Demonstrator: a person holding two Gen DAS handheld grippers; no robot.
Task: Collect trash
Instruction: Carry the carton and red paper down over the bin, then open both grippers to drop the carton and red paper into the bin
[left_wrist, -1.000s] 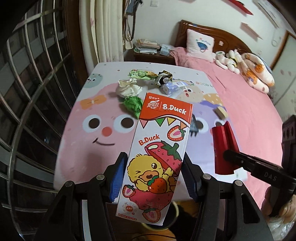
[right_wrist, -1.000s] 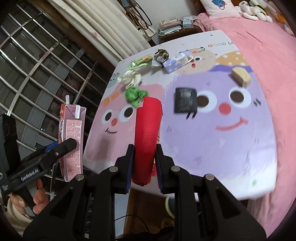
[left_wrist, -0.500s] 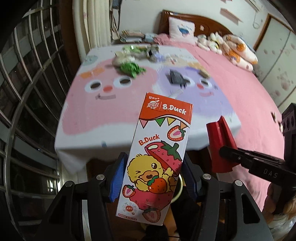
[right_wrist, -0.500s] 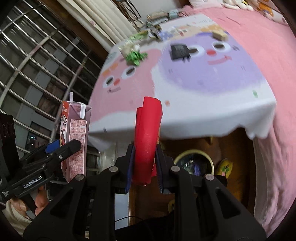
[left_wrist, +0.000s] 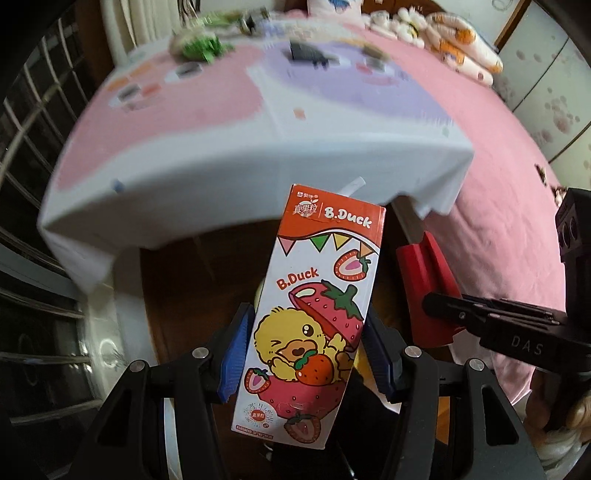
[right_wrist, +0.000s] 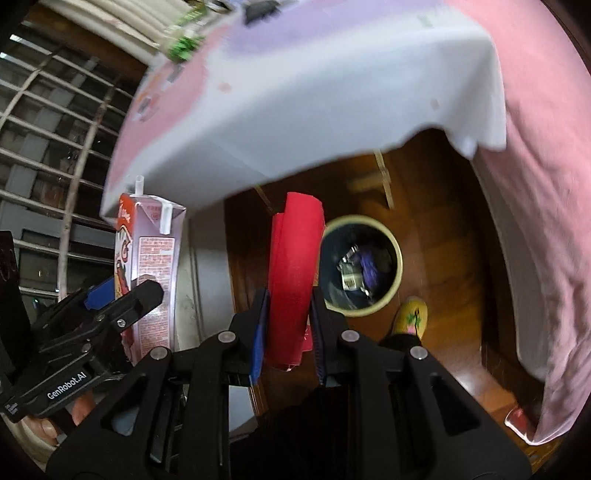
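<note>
Two pieces of trash are clamped in my grippers, the strawberry-print milk carton (left_wrist: 310, 325) in my left gripper (left_wrist: 303, 354) and the folded red paper packet (right_wrist: 293, 273) in my right gripper (right_wrist: 288, 332), whose long axis points at the round cream-rimmed bin (right_wrist: 397, 258) just beyond and below it, nearer than the left.

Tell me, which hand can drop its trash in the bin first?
Probably the right. In its own view the right gripper holds the red wrapper right beside the open bin on the floor. The left gripper with the milk carton sits farther off to the side.
</note>
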